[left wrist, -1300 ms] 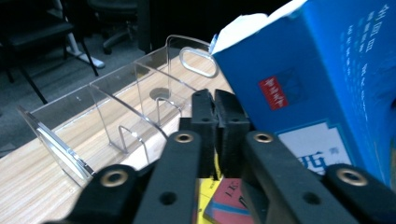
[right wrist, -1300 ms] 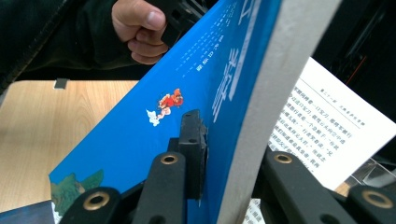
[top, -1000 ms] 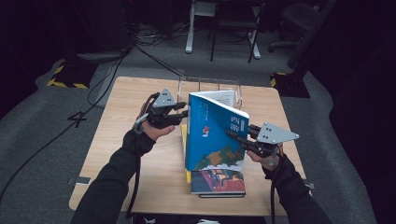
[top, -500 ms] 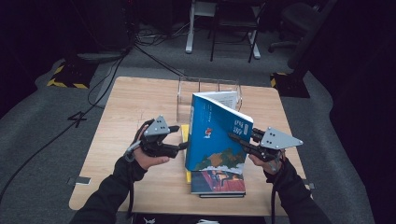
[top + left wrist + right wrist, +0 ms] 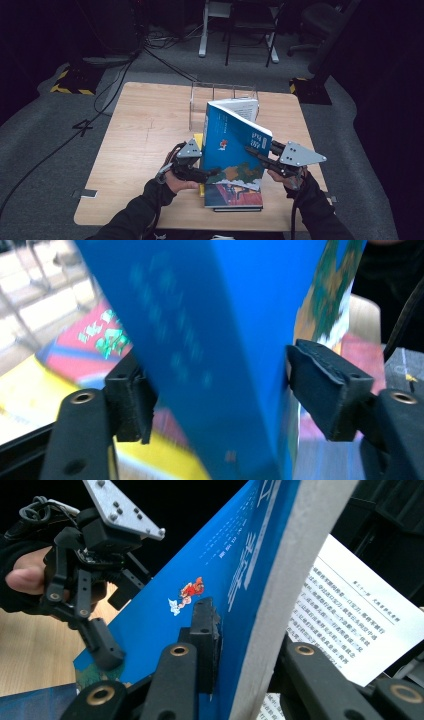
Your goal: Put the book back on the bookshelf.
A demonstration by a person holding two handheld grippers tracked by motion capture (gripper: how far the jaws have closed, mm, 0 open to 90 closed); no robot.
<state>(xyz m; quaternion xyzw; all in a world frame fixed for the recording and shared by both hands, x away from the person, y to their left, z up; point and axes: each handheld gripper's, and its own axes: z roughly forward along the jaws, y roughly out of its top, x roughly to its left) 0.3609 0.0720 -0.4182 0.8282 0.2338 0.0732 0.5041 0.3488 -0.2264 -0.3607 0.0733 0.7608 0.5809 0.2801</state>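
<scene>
A blue book (image 5: pixel 232 145) stands tilted and partly open over the table, white pages showing at its top. My right gripper (image 5: pixel 252 152) is shut on its right side; in the right gripper view one pad (image 5: pixel 205 635) presses the front cover (image 5: pixel 200 570) and the other jaw sits behind the pages. My left gripper (image 5: pixel 210 175) is at the book's lower left edge. In the left gripper view its jaws stand open with the blue book (image 5: pixel 215 365) between them. The left gripper (image 5: pixel 114 625) also appears in the right gripper view.
Under the raised book a second book (image 5: pixel 232 195) lies flat near the front edge of the wooden table (image 5: pixel 140 130), with a yellow one (image 5: pixel 198 140) beside it. A clear acrylic stand (image 5: pixel 200 97) is behind. Chairs and cables lie beyond the table.
My left gripper came from the far left of the blue book toward the person and in to its lower left edge, where its jaws now straddle it. The right gripper kept its hold.
</scene>
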